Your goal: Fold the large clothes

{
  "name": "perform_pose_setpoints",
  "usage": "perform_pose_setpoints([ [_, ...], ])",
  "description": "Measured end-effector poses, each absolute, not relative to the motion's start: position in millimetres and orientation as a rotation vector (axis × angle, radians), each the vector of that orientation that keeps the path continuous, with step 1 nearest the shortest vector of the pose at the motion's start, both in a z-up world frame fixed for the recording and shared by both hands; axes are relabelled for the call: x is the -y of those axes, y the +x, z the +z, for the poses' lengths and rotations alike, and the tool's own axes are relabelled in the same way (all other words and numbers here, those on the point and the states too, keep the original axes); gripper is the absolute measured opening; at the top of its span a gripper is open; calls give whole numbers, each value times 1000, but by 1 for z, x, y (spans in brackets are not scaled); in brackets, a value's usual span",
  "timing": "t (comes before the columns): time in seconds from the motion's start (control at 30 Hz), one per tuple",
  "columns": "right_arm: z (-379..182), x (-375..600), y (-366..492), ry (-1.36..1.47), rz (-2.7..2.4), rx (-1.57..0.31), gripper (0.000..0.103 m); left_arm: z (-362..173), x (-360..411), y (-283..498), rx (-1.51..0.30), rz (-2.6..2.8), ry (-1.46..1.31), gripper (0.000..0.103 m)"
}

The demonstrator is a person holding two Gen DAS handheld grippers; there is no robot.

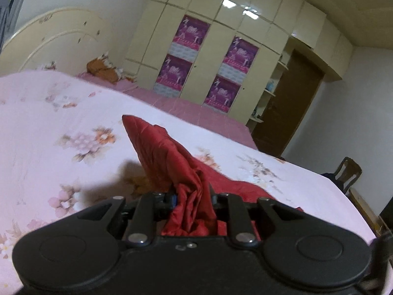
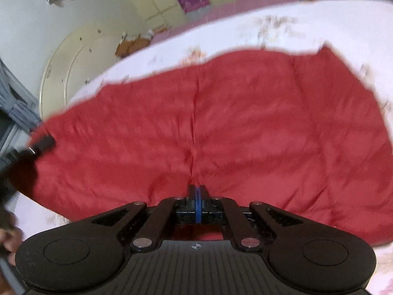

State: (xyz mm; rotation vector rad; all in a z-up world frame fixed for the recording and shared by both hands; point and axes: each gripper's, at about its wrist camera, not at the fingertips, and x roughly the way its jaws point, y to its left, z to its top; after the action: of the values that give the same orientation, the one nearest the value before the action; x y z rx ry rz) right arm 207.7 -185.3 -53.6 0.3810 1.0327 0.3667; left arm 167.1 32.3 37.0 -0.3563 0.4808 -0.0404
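On the floral bedsheet (image 2: 343, 22) lies the red garment (image 2: 245, 123), a quilted, shiny piece spread wide across the middle of the right wrist view, with a seam running down its centre toward six o'clock. Its far edge reaches a pointed corner at about one o'clock. In the left wrist view the same red fabric (image 1: 169, 157) rises off the bed in a peaked fold, its tip pointing toward eleven o'clock, and a bunched wad of it sits between the jaws of the left gripper (image 1: 190, 196), which are clamped on the cloth. The right gripper (image 2: 197, 191) has its jaws fully together, blue pads meeting, at the near end of the centre seam; whether any cloth is pinched between them cannot be told. At nine o'clock in the right wrist view a dark fingertip of the other tool (image 2: 44, 143) meets the garment's left edge, blurred. A hand (image 2: 8, 243) shows at the lower left edge, around eight o'clock.

Beyond the garment, a cream headboard (image 1: 59, 39) stands at ten o'clock in the left wrist view, with orange and patterned bedding (image 1: 102, 70) heaped beside it. A cream wardrobe (image 1: 221, 36) fills twelve o'clock, carrying four purple posters (image 1: 191, 33). A brown door (image 1: 287, 105) is at two o'clock, and a wooden chair (image 1: 348, 172) at three o'clock.
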Motion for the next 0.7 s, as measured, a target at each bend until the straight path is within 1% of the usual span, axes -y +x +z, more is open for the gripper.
perform_pose_setpoints([
  [0.13,-71,189,211,366,432,-1030,0,58,12,162,-439,-76,-271,19],
  [0.27,-73,212,212,469,478,-1042,0,74,62,161,-404,-104,-167,19],
  [0.37,-51,251,202,562,469,-935,0,78,96,165,-402,-139,-123,19],
  [0.47,-38,296,195,596,435,-883,0,76,128,170,-409,-178,-96,19],
  [0.6,-35,353,193,657,360,-853,0,63,168,181,-429,-238,-71,19],
  [0.7,-33,385,189,687,283,-833,0,43,200,198,-494,-309,-43,19],
])
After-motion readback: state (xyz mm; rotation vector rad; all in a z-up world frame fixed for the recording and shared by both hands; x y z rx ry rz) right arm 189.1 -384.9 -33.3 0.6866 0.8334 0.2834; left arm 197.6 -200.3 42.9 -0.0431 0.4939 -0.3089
